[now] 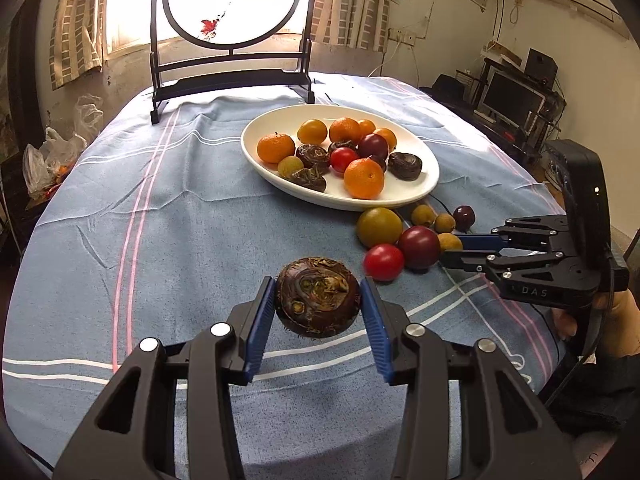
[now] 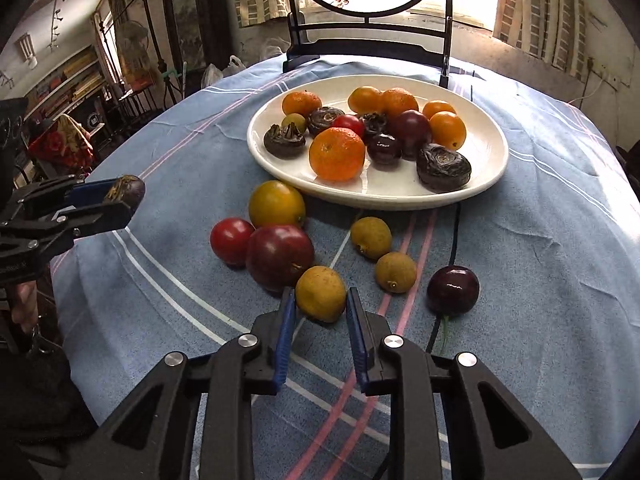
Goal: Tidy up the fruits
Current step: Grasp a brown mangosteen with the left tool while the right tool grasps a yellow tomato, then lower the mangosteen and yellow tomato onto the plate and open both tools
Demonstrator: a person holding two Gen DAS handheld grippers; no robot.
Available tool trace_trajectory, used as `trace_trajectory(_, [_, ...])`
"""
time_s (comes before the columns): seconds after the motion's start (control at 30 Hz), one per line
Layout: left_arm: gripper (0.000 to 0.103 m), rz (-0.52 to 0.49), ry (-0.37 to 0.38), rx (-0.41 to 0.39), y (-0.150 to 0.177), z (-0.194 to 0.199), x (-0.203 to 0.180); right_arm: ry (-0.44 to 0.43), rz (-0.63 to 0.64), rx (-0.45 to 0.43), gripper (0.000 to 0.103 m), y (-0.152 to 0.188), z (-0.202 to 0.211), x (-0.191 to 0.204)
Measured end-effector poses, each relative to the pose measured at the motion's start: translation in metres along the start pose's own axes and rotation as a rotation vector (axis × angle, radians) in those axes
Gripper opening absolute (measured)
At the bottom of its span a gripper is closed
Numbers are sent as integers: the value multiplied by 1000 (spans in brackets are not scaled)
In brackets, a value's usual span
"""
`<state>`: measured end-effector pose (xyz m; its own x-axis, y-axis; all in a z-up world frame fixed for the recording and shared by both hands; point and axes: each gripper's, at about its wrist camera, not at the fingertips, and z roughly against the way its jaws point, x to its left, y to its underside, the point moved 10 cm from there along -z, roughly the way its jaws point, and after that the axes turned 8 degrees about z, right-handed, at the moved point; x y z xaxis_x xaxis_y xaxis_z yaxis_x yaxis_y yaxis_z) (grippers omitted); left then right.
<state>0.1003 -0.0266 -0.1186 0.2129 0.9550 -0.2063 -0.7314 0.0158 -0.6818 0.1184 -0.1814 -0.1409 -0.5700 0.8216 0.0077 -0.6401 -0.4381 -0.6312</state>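
Note:
My left gripper [image 1: 318,292] is shut on a dark brown water chestnut [image 1: 318,298] and holds it above the blue cloth; in the right wrist view this gripper [image 2: 128,200] with the chestnut [image 2: 126,190] is at far left. My right gripper [image 2: 320,306] is shut on a yellow-brown longan [image 2: 320,294] that rests on the cloth, close against a dark red plum [image 2: 279,256]. In the left wrist view the right gripper [image 1: 450,250] is at the right. The white plate [image 2: 380,200] beyond holds oranges, water chestnuts, plums and a tomato.
Loose on the cloth near the plate lie a yellow-green fruit [image 2: 276,204], a red tomato [image 2: 231,240], two more longans [image 2: 371,237] and a dark cherry [image 2: 453,290]. A black cable [image 2: 454,240] runs under the plate. A round painted screen [image 1: 232,76] stands at the back.

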Motion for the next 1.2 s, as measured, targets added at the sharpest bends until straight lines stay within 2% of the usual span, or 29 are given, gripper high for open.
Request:
trace_trajectory(0.17, [42,-3,31,-15,-8,4,-7,-63,-54,-67,25,-7,27,-4])
trace_trajectory(0.37, [42,-37,65,-76,-56,-5,-25,-78,-108,-172,25,-62,53,-39])
trace_trajectory(0.47, [42,-71,64,-98,-90,-25,-34,-92,-136,-193,25,-101,43,-57])
trace_trajectory(0.53, [42,-90,37,-132,-114,-44,-35,-108,-152,-186,26,-124,27,-65])
trace_trajectory(0.7, [42,-55,1,-31,-141,-115,-24,-84,-162,-140,27,-154,-25,-75])
trace_trajectory(0.77, [43,-52,-12,10,-140,-132,-20,-54,-154,-146,32,-157,-37,-80])
trace_trajectory(0.8, [46,-50,-23,16,-140,-136,-17,-42,-167,-157,44,-157,-39,-83])
trace_trajectory(0.83, [53,-40,-26,11,-141,-135,-13,-45,-182,-167,48,-156,-38,-85])
trace_trajectory(0.87, [58,-26,-21,-3,-142,-129,-11,-59,-191,-171,48,-154,-35,-85])
trace_trajectory(0.93, [78,-4,-4,-43,-143,-112,-7,-65,-196,-183,48,-147,-26,-85])
trace_trajectory(1.03, [88,-8,20,-69,-133,-82,-9,-79,-211,-197,48,-126,-5,-81])
trace_trajectory(1.07, [89,-18,25,-69,-124,-73,-11,-86,-215,-202,48,-117,4,-79])
trace_trajectory(1.2, [90,-94,32,-4,-72,-49,-17,-51,-222,-198,49,-73,32,-73])
